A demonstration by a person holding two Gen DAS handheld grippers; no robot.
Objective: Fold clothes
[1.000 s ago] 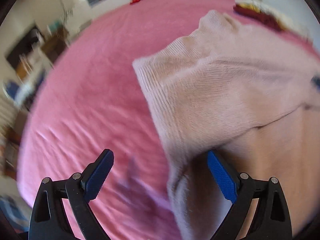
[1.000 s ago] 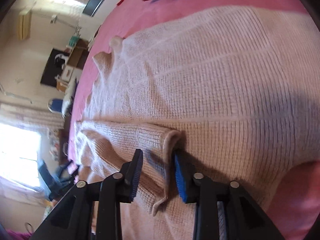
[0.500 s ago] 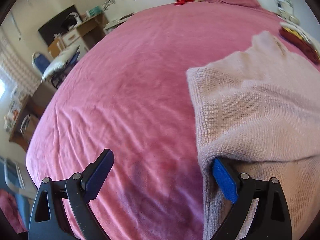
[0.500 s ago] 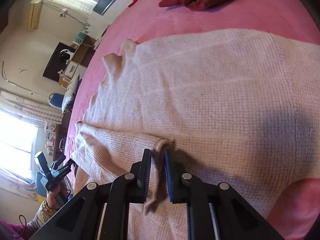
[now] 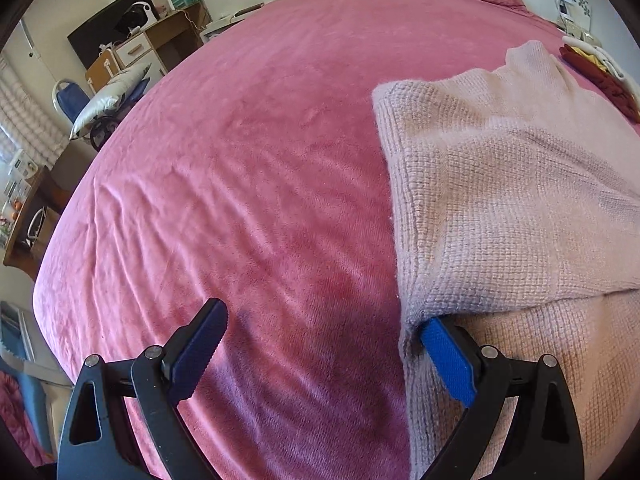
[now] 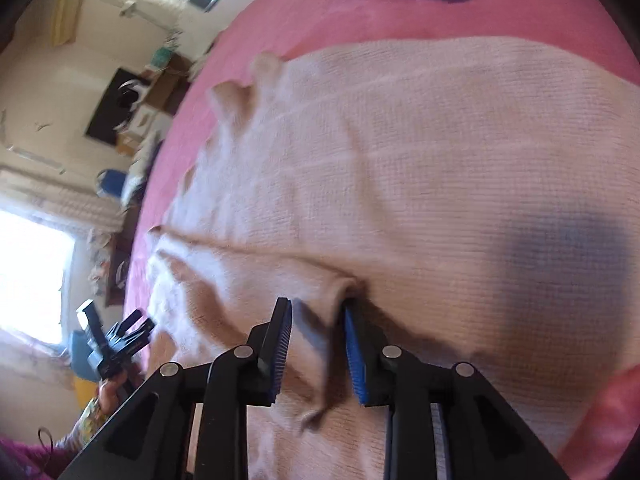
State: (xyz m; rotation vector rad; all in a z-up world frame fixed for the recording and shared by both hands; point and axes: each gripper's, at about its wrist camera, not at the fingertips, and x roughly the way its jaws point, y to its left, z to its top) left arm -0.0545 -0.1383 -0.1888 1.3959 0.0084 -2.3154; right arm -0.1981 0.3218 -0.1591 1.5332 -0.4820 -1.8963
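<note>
1. Sweater [image 5: 500,184], pale pink knit, lies spread on a pink bed [image 5: 248,168], one sleeve folded across its body to narrow it.
2. Left tongs [image 5: 324,344] gape wide, one pad tucked beneath the folded edge, holding nothing.
3. Right tongs [image 6: 318,344], partly parted, straddle the sleeve cuff [image 6: 336,292], apparently placing or releasing it.

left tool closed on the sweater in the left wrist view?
No. The left tool stands wide open over the pink bedspread, with only its right finger tucked under the edge of the sweater.
</note>
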